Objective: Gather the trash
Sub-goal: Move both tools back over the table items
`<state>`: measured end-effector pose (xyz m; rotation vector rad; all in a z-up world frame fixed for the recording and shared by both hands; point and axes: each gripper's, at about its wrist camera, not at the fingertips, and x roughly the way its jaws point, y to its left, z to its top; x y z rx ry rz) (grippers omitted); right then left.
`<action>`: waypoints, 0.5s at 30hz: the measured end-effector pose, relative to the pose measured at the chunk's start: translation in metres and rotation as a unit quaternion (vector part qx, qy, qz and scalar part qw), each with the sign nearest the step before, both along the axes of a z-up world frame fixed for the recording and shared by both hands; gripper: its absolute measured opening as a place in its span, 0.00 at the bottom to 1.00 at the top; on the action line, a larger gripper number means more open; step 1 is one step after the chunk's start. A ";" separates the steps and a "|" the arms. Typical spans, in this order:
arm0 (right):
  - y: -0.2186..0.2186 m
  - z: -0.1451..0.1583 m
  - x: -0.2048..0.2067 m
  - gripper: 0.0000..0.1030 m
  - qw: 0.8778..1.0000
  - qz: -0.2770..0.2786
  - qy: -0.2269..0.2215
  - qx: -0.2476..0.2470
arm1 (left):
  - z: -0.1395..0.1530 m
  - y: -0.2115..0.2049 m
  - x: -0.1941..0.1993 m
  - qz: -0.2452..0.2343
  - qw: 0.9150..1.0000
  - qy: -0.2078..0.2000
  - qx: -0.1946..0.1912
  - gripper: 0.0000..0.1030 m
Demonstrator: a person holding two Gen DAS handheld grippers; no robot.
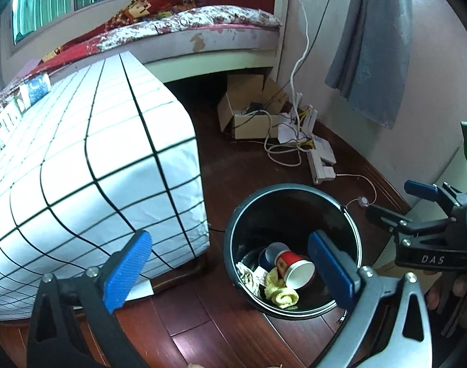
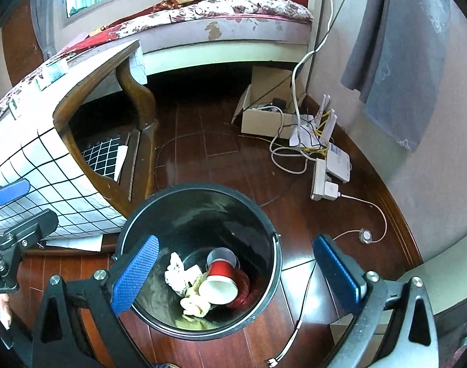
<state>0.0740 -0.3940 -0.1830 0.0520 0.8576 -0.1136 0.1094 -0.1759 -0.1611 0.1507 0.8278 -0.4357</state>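
While it stands on the dark red wooden floor (image 2: 294, 190) just beside the grid-patterned cloth, the black trash bin (image 2: 264, 214) holds a red paper cup (image 2: 221, 279) lying on its side, a clear plastic cup (image 2: 222, 256), crumpled white paper (image 2: 176, 271) and a yellow wad (image 2: 195, 303). Above its rim, the right hand-held gripper (image 2: 233, 276) hangs with its blue pads spread wide and nothing between them; the left hand-held gripper (image 1: 230, 266) is likewise spread and empty, one pad over the bin (image 1: 242, 214) and the other before the cloth. A white cloth with black grid lines (image 1: 95, 153) drapes a wooden tabletop (image 2: 89, 75) with a curved leg. Near the wall lie an open cardboard box (image 2: 264, 122), tangled white cables (image 2: 282, 159), a white router (image 2: 327, 116) and a power strip (image 2: 320, 181). Behind is a bed (image 2: 233, 27) with a floral cover, and grey fabric (image 2: 399, 61) hangs at the wall. From the left wrist view, "DAS" (image 1: 432, 259) reads on the right tool's body.
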 end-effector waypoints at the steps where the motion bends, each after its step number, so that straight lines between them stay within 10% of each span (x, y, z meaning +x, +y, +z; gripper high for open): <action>1: 0.002 0.002 0.001 0.99 1.000 0.001 -0.002 0.000 | 0.003 0.002 -0.001 0.001 1.000 -0.005 0.000 0.99; 15: 0.055 0.049 0.027 0.99 0.997 0.038 -0.063 -0.005 | 0.047 0.070 0.015 0.080 0.995 -0.047 -0.023 0.99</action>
